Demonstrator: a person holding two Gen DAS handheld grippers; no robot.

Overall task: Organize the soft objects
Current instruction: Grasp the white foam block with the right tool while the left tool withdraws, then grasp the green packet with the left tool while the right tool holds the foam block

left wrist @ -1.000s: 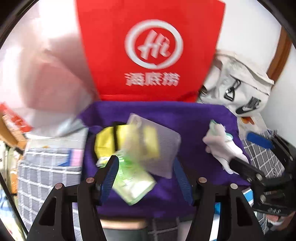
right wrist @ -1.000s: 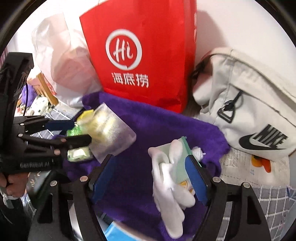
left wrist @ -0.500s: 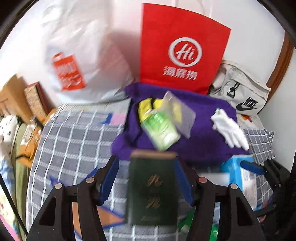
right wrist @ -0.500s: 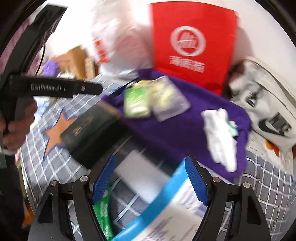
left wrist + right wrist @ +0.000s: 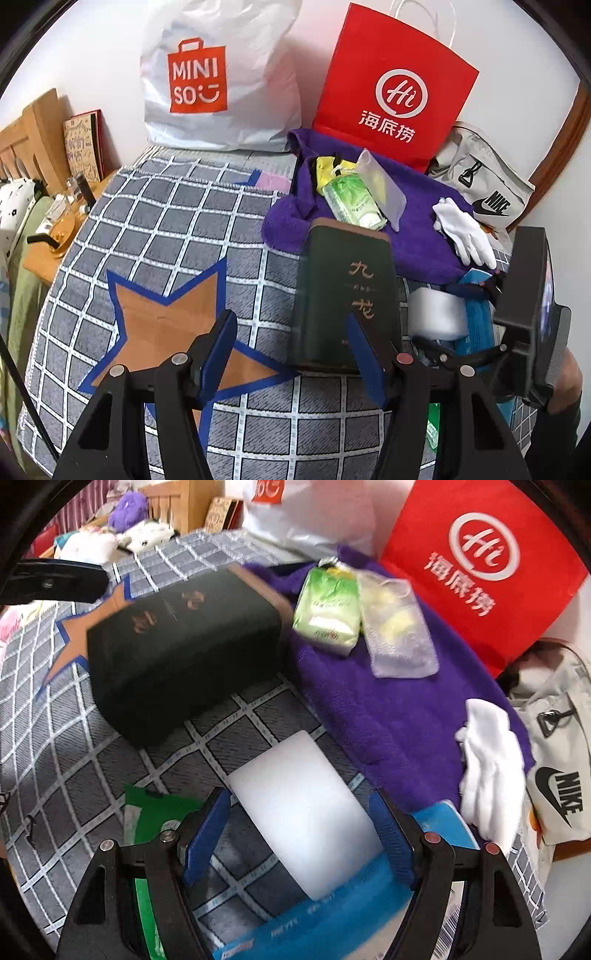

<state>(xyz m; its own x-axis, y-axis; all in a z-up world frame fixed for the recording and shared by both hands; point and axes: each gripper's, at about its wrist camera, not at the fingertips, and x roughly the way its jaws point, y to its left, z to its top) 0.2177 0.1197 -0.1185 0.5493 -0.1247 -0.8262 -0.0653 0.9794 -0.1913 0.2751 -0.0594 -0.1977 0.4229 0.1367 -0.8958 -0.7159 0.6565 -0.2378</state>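
With my right gripper (image 5: pixel 300 843) open astride the white tissue roll (image 5: pixel 301 812) near the purple towel (image 5: pixel 388 709), and left gripper (image 5: pixel 290 352) open and empty, squeezing gently at mid-roll seemed best.

Bedroom — wooden headboard (image 5: pixel 26 144), plush toys (image 5: pixel 127 511), bedspread (image 5: pixel 147 229)

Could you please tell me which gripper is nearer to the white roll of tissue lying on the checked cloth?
Right. The right gripper straddles the white roll, fingers on either side. The left gripper hangs beside the dark green box, which lies left of the roll.
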